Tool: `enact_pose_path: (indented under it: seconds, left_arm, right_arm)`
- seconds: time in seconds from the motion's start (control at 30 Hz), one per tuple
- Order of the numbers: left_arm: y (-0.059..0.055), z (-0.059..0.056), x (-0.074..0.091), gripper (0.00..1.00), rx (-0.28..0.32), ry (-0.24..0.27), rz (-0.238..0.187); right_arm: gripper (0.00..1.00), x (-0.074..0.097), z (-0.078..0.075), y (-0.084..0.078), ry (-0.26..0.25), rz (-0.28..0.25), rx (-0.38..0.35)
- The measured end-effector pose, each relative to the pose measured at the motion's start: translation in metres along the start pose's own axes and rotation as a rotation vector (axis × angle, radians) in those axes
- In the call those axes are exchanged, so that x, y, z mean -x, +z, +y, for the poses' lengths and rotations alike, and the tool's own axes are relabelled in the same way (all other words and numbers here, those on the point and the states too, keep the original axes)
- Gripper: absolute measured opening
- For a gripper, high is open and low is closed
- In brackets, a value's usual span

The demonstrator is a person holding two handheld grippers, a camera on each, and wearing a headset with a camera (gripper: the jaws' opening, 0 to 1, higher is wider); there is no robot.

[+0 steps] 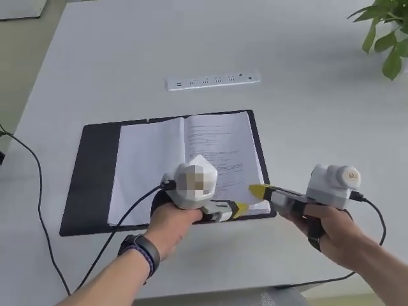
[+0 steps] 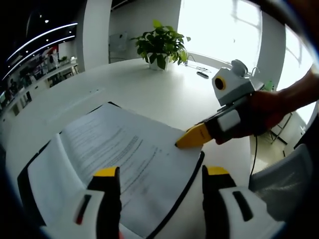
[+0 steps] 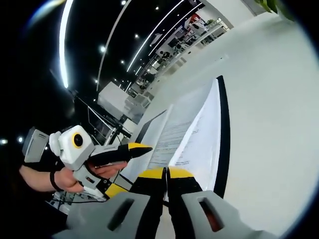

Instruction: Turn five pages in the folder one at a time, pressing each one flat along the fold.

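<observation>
A black folder (image 1: 89,185) lies open on the white table, with printed white pages (image 1: 217,150) on its right half. My right gripper (image 1: 257,190) comes in from the right, its yellow jaws shut on the lower right edge of the top page (image 3: 192,134). The right gripper view has that page edge running down into the closed right gripper (image 3: 167,175). My left gripper (image 1: 240,209) hovers at the folder's near edge, just left of the right one. In its own view the left gripper (image 2: 162,172) stands open above the page (image 2: 119,144), and the right gripper's fingertips (image 2: 192,137) touch the page corner.
A white power strip (image 1: 213,80) lies beyond the folder. A potted plant (image 1: 382,32) stands at the far right corner. A black cable (image 1: 38,191) trails over the table's left side. The table's near edge is right under my hands.
</observation>
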State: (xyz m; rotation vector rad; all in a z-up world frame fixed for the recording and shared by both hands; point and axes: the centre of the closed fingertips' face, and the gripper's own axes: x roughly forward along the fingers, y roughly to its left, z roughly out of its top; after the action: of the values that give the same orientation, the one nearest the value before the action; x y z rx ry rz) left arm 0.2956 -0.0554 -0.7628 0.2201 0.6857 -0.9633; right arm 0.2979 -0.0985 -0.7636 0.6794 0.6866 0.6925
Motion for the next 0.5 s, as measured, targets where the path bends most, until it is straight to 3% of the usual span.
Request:
enact_pose_path:
  seconds: [0.5]
  left_arm:
    - [-0.002, 0.04, 0.047, 0.68, 0.05, 0.093, -0.06]
  right_arm:
    - [0.0, -0.004, 0.024, 0.011, 0.003, -0.042, 0.015]
